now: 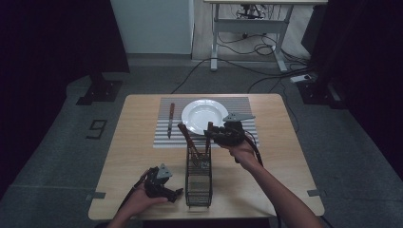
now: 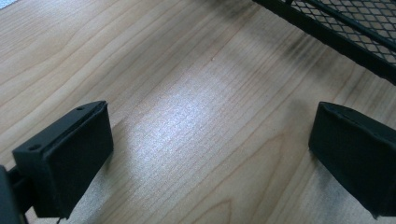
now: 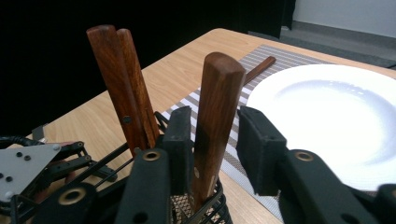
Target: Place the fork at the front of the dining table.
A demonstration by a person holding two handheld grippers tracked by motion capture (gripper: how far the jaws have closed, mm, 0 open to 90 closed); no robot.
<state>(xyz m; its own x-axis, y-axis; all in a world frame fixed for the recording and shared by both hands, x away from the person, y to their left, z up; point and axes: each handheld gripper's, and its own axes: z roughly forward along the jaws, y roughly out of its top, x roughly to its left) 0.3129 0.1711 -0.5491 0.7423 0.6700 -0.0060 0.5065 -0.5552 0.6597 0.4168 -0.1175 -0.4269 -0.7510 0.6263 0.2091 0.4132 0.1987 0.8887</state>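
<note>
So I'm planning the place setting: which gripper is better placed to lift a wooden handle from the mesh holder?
Right. The right gripper already brackets a wooden handle in the mesh holder; the left gripper rests open over bare table.

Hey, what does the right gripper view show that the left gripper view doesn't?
Right gripper view: a wooden handle between the jaws of the right tool, two more handles, a white plate, a striped mat. Left gripper view: the left tool, open over bare wood. Both: the table and the mesh basket.
</note>
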